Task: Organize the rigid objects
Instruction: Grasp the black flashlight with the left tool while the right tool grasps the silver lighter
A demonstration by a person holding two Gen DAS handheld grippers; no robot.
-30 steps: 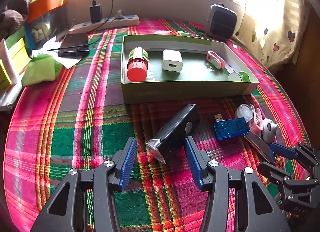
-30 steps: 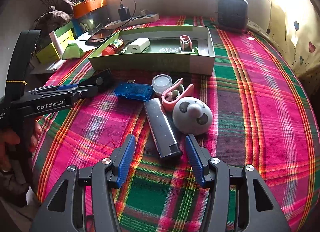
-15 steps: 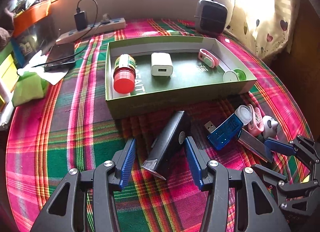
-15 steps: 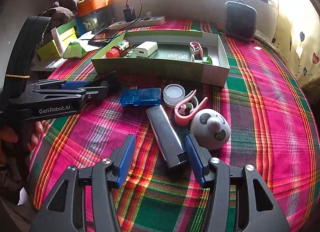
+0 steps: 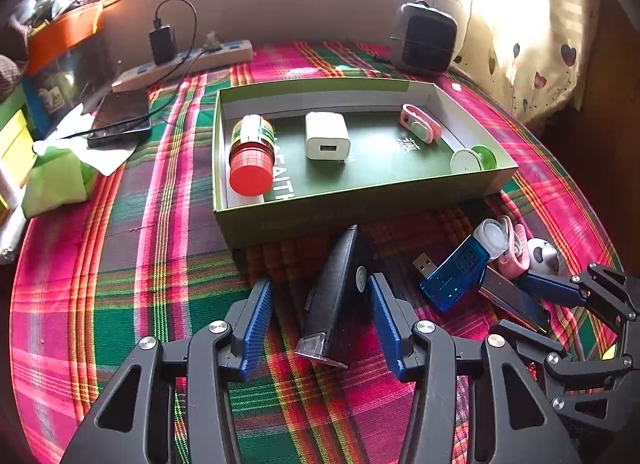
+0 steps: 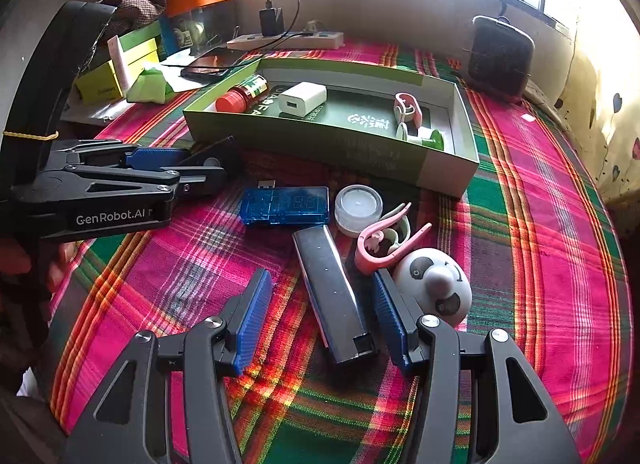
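Now both sets of fingers straddle loose items, pads off them: left gripper (image 5: 318,328), just narrowing, around the black torch (image 5: 340,288); right gripper (image 6: 320,314) around the dark bar (image 6: 332,292). Green box (image 5: 360,208) waits at twelve o'clock.

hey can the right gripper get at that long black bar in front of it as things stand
Probably yes. The right gripper is open with the black bar between its fingers, nothing on top. The panda toy crowds one finger.

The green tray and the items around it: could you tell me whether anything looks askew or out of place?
The red-capped bottle lies on its side in the green tray. The pink clip, small round container and blue USB meter sit jumbled on the plaid cloth.
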